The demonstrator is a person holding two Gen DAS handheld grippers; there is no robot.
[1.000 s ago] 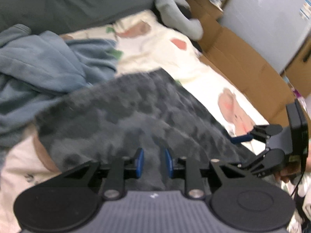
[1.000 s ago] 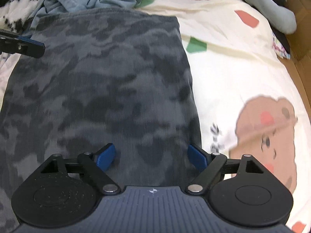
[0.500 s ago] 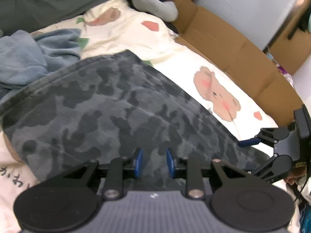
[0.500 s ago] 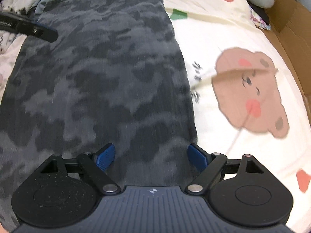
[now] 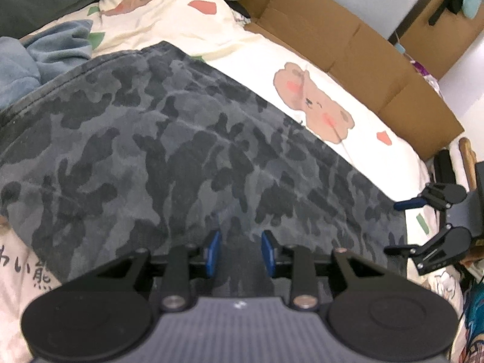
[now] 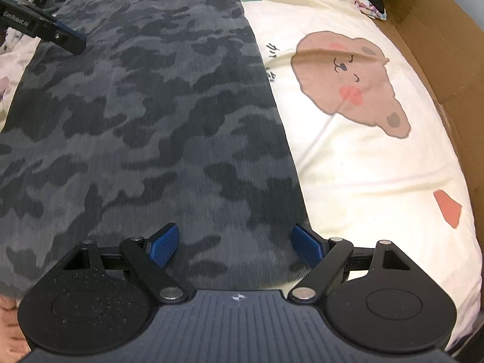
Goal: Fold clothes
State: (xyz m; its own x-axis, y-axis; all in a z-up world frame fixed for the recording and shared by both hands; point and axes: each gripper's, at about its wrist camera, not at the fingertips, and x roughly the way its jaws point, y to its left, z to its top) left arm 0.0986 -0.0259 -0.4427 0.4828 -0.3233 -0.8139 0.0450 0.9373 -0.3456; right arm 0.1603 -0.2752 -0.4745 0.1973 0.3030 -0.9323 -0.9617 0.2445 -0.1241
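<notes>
The left claw (image 5: pixel 239 252) tilts steeply down over the near edge of a camouflage garment (image 5: pixel 187 151), its blue pads a narrow gap apart and opening, with the dark cloth seen in the gap between them though no pad clearly presses on it. The right claw (image 6: pixel 234 242) also points steeply down, its jaws spread wide with nothing gripped, hanging over the garment's near right corner; in the left wrist view it shows at about 3 o'clock, off the cloth's edge. One camouflage garment lies flat on the bed (image 6: pixel 378 163), on a cream sheet printed with bears, red shapes and green shapes. In the right wrist view the garment's long axis runs from 6 o'clock toward 12 o'clock, its straight right edge slanting from near the right pad up toward 12 o'clock, and its far hem lies across the top. One rumpled blue garment (image 5: pixel 45 57) sits at about 10 o'clock in the left wrist view, touching the far left corner of the camouflage one. One brown bear print (image 6: pixel 354 81) lies at 2 o'clock in the right wrist view, just beside the garment's right edge. Brown cardboard (image 5: pixel 378 57) lines the bed's far side, from 12 to 3 o'clock.
</notes>
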